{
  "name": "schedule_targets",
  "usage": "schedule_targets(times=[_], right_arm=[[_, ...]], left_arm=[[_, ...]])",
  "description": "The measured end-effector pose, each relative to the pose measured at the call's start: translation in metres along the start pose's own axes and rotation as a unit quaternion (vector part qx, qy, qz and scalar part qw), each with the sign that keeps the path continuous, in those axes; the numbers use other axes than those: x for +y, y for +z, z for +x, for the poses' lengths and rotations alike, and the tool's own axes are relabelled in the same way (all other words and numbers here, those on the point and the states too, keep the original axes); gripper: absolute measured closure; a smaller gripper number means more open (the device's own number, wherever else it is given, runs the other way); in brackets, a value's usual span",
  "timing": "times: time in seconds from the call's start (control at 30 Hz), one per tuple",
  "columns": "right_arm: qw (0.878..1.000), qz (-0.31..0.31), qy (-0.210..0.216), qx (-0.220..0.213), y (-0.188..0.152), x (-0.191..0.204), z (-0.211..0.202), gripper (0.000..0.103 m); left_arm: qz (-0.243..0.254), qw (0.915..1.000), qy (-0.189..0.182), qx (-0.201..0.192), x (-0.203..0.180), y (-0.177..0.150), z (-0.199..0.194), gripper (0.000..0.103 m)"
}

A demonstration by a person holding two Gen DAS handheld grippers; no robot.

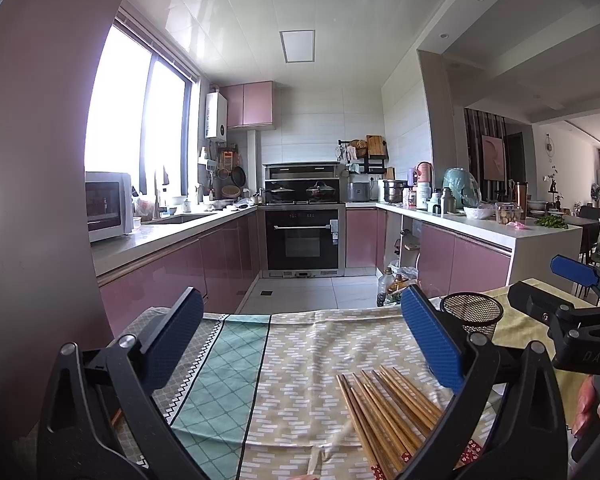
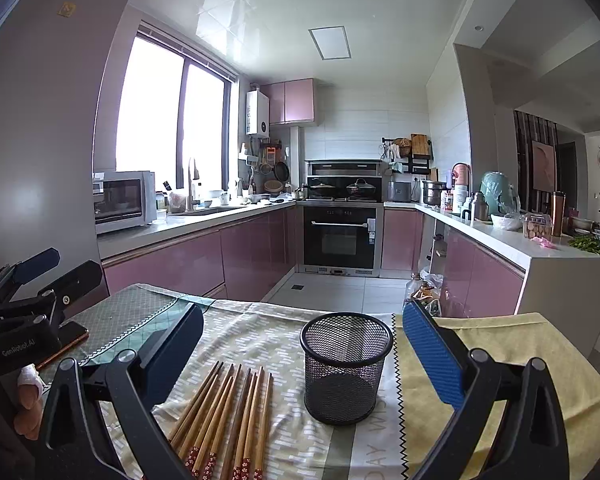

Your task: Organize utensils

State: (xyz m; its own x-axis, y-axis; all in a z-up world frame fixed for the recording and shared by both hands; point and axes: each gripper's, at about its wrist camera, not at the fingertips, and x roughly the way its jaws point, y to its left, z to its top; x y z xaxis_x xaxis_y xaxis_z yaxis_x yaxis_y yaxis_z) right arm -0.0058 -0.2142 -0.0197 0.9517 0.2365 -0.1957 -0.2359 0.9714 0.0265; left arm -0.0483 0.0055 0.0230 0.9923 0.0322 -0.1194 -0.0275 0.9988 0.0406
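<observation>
In the lower part of the right wrist view, the right gripper holds its two blue-padded fingers wide apart with nothing between them, framing the tabletop. Just beyond its base, in the lower centre-left of that frame, a bundle of wooden chopsticks lies flat on the patterned tablecloth, their red flowered ends toward the camera and their tips fanning slightly away. Just beside them, right of centre, the black mesh cup stands upright on the cloth, apart from the chopsticks. In the left wrist view the left gripper also has its fingers spread wide and holds nothing; the chopsticks lie at lower right of that frame, partly behind the right-hand finger, and the mesh cup peeks out past that finger at middle right. Each gripper shows at the edge of the other's view, the left one at far left in the right wrist frame. Farther off, in the middle of both frames, stands a kitchen with pink cabinets, a built-in oven and a microwave at centre left.
</observation>
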Motion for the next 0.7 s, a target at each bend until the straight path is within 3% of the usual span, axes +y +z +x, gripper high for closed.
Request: schedule_targets(times=[0.7], right_arm=[[1.0,0.004,0.0,0.002,0.0007,-0.0013,0.0006,0.007]], left_arm=[[-0.001,1.0,0.002,0.001,-0.0024,-0.0011,0.0003,0.006]])
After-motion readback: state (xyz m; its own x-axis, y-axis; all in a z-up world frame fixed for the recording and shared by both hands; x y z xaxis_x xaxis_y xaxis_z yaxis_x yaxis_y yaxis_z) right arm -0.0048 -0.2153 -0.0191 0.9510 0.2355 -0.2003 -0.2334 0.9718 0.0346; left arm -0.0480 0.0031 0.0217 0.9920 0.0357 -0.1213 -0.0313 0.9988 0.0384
